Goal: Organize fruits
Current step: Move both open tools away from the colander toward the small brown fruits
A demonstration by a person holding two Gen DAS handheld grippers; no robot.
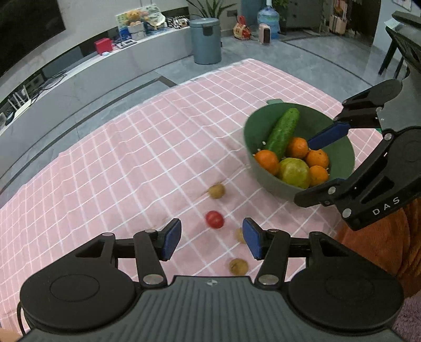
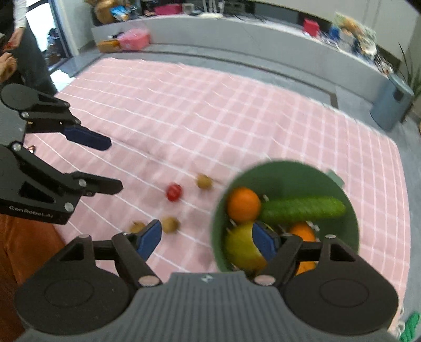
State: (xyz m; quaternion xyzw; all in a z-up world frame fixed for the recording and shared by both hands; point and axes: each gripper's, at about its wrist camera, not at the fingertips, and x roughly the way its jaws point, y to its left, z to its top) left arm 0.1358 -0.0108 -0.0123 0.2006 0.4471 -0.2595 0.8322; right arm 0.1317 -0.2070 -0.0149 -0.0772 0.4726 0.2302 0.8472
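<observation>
A green bowl (image 1: 339, 155) (image 2: 289, 179) on the pink checked cloth holds a cucumber (image 1: 282, 132) (image 2: 302, 210), several oranges (image 1: 297, 147) (image 2: 243, 204) and a yellow-green pear (image 1: 293, 172) (image 2: 240, 248). A red cherry tomato (image 1: 214, 219) (image 2: 173, 192) and three small brown fruits (image 1: 217, 190) (image 2: 204, 181) lie loose on the cloth. My left gripper (image 1: 211, 238) is open and empty, hovering just above the tomato. My right gripper (image 2: 208, 238) is open and empty over the bowl's near rim, one finger (image 1: 329, 134) above the oranges.
The pink cloth (image 1: 131, 157) covers the table, whose far edge drops to a grey floor. A grey bin (image 1: 206, 40) (image 2: 393, 102) and a water jug (image 1: 268, 18) stand beyond. A person (image 2: 23, 39) stands at the far left.
</observation>
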